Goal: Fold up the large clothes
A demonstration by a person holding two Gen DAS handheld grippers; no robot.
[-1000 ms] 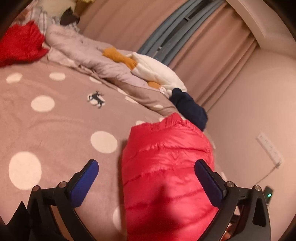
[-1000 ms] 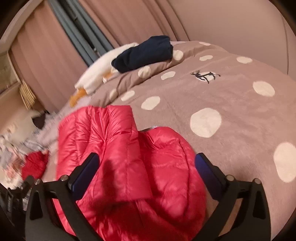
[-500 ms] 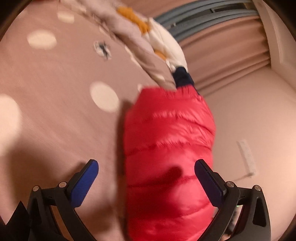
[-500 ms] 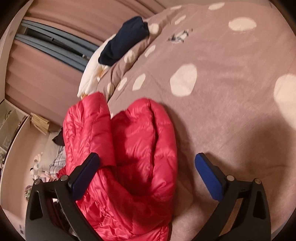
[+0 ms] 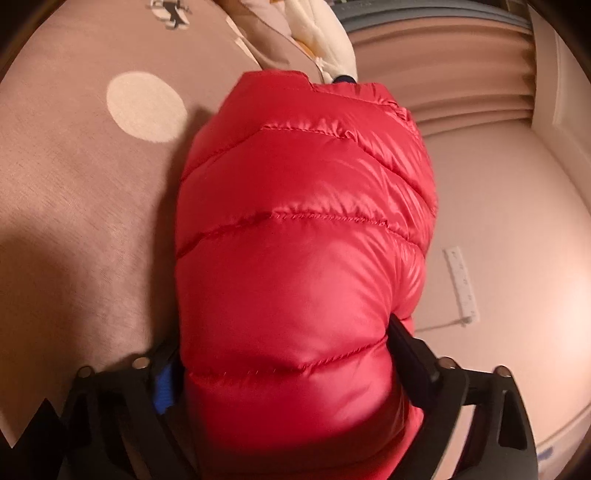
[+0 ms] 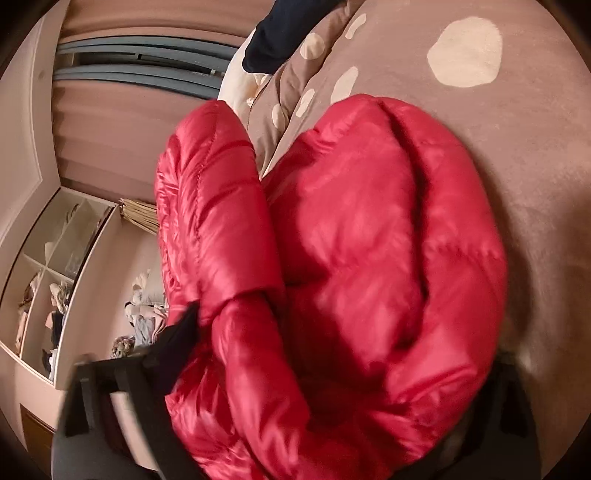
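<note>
A shiny red quilted down jacket lies on the brown blanket with cream dots, near the bed's edge. My left gripper straddles one padded end of it. Its jaws are closing, and both fingers touch the bulging fabric. In the right wrist view the jacket is bunched, with a sleeve or side panel folded up on the left. My right gripper is closing around this bunched part. Its left finger presses into the fabric, and its right finger is mostly hidden by it.
A cream garment and a navy one lie at the head of the bed beside a dotted pillow. Curtains hang behind. A power strip is on the wall or floor past the bed's edge. An open shelf holds clothes.
Both grippers sank onto the red jacket and rolled. Their jaws went from wide open above it to narrowing against its padding, which now fills both views.
</note>
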